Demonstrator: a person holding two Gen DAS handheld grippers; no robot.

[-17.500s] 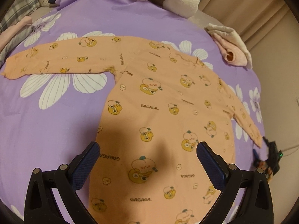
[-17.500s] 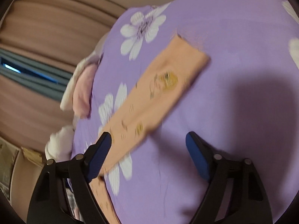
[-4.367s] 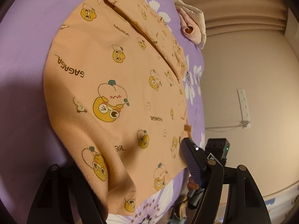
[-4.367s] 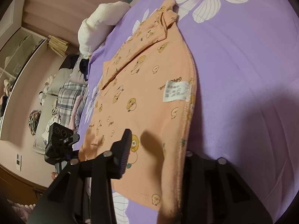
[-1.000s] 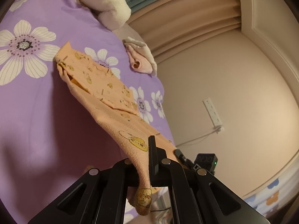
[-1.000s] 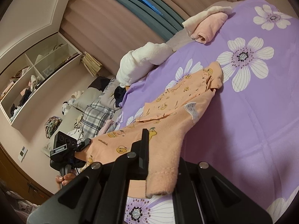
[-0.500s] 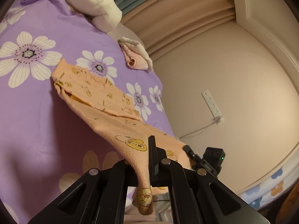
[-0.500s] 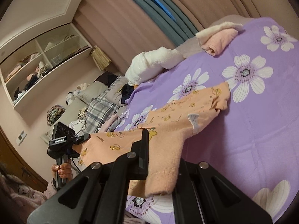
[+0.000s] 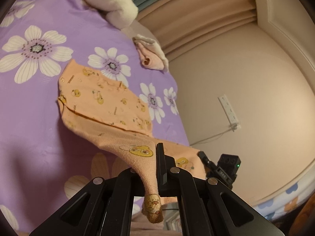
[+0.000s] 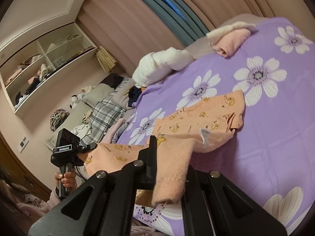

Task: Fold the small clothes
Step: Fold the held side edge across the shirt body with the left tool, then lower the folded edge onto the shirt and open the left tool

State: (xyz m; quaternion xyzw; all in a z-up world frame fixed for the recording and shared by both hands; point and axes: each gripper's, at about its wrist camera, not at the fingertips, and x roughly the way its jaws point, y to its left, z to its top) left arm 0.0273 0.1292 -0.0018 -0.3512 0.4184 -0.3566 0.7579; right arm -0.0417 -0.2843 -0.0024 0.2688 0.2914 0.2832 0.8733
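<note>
Clamping one orange garment (image 9: 102, 102): two grippers, left gripper (image 9: 155, 169), right gripper (image 10: 167, 157).

Readable text, one item: white lettering "GenRobot.AI" on the front plate of the black left gripper (image 10: 66, 149), seen from the right wrist view, beneath its three round lenses.

Unreadable items:
- Dark printed words on the peach cartoon-print shirt (image 9: 104, 100), too small and distorted to read.
- White care label (image 10: 204, 135) sewn at the shirt's lifted hem, print illegible.
- Small marking on the right gripper (image 9: 226, 172) body in the left wrist view, blurred.
</note>
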